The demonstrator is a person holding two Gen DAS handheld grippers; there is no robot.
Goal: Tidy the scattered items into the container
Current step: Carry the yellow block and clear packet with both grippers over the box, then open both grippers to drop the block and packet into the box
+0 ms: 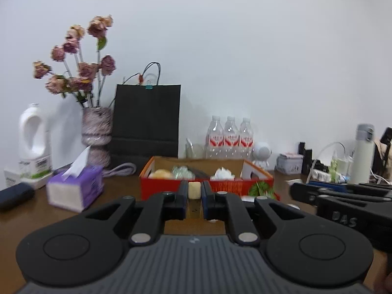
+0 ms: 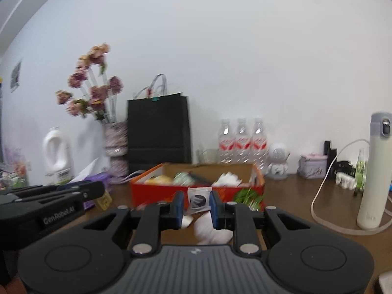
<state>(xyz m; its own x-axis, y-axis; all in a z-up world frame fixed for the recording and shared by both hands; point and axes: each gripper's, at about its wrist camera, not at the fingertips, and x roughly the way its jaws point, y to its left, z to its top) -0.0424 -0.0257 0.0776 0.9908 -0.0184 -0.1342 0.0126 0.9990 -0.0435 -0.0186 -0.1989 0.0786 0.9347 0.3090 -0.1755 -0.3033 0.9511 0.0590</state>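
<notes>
Two grippers were up, each clamped on one small thing. The left gripper (image 1: 194, 193) pinched a yellow packet (image 1: 194, 190) with a pale top between its jaws. The right gripper (image 2: 197, 202) pinched a small white sachet (image 2: 199, 199) with a dark print. Both hung just in front of the near red wall of one open cardboard box (image 1: 171, 186), which held one yellowish lump, one greenish wrapper and one white crumpled piece. One green leafy thing (image 2: 248, 196) lay at the box's right corner. Three water bottles (image 1: 230, 137) stood behind it, near one black bag (image 1: 147, 120). Bare brown table (image 2: 289, 196) lay open to the right.
</notes>
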